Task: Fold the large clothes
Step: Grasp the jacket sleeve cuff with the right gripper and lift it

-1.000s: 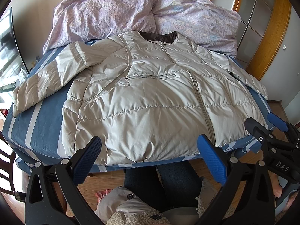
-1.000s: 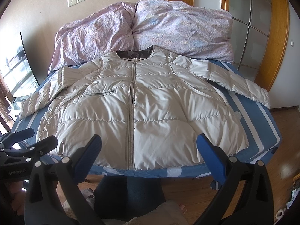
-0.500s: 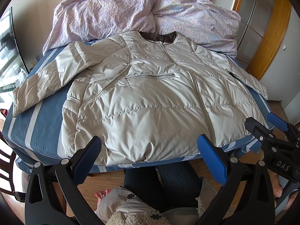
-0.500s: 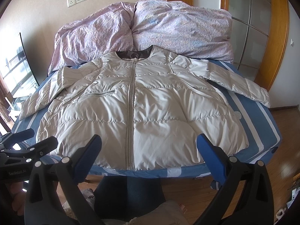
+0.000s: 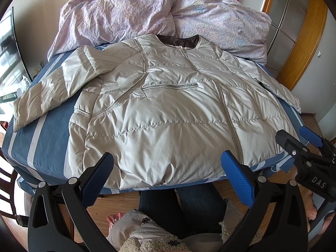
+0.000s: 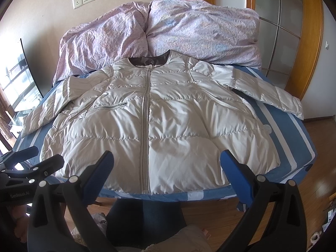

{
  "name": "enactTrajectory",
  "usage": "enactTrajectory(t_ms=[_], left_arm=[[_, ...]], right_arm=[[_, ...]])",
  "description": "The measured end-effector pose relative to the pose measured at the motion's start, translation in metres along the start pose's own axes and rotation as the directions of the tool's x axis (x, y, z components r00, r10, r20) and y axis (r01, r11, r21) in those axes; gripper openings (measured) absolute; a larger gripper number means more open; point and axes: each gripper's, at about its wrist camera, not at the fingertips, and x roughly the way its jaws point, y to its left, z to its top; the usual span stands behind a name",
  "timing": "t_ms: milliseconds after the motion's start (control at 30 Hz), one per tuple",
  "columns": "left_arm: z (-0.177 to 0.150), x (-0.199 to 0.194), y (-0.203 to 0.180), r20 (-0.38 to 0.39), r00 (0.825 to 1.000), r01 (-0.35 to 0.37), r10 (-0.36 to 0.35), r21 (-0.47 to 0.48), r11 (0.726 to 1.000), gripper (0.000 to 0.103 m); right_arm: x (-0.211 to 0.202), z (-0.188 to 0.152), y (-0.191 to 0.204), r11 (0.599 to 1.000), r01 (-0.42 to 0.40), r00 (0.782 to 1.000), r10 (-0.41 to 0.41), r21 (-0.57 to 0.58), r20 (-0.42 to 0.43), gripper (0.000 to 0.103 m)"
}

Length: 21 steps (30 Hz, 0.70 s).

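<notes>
Pale grey quilted puffer jacket (image 5: 168,113) lies flat, zipped, front up on the blue striped bed (image 5: 48,138). Left gripper (image 5: 166,174) hovers spread wide and empty; right gripper (image 6: 167,173) likewise. Take the left sleeve (image 5: 52,90) first, pinching near the cuff.
</notes>
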Motion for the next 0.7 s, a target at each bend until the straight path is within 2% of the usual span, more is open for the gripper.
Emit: enactTrajectory(t_ms=[167,267,300,433,467,500,533,600,633,700], left_arm=[[0.009,0.015,0.012,-0.003,1.000,-0.014,0.014,-0.025,1.000,0.102],[0.017,0.023,0.021,-0.008,1.000,-0.009,0.008,-0.051,0.999,0.102],[0.019,0.026,0.023,-0.013,1.000,-0.004,0.003,-0.058,0.998,0.102],[0.031,0.041,0.038,-0.033,0.999,0.017,-0.021,-0.105,0.994,0.102],[0.036,0.047,0.043,-0.043,0.998,0.032,-0.038,-0.123,0.992,0.102],[0.039,0.050,0.047,-0.051,0.997,0.044,-0.052,-0.135,0.990,0.102],[0.042,0.053,0.050,-0.058,0.996,0.059,-0.068,-0.149,0.987,0.102],[0.050,0.062,0.062,-0.068,0.993,0.082,-0.097,-0.188,0.979,0.102],[0.052,0.064,0.065,-0.067,0.993,0.083,-0.097,-0.193,0.978,0.102],[0.060,0.069,0.073,-0.070,0.993,0.080,-0.096,-0.208,0.975,0.102]], right_arm=[[0.014,0.017,-0.041,0.992,-0.022,0.998,0.015,0.128,0.054,0.101],[0.029,0.029,-0.091,0.957,-0.096,0.992,0.071,0.275,0.102,0.101],[0.035,0.032,-0.112,0.933,-0.111,0.990,0.074,0.343,0.118,0.101],[0.057,0.040,-0.187,0.815,-0.105,0.992,0.046,0.570,0.118,0.101],[0.068,0.040,-0.214,0.750,-0.117,0.992,0.060,0.651,0.109,0.101],[0.074,0.039,-0.229,0.710,-0.125,0.992,0.070,0.693,0.107,0.101],[0.085,0.037,-0.252,0.639,-0.134,0.991,0.085,0.757,0.104,0.101],[0.100,0.033,-0.283,0.544,-0.127,0.991,0.095,0.830,0.089,0.100],[0.108,0.030,-0.298,0.493,-0.127,0.991,0.101,0.861,0.088,0.097],[0.122,0.027,-0.321,0.430,-0.123,0.991,0.107,0.894,0.085,0.085]])
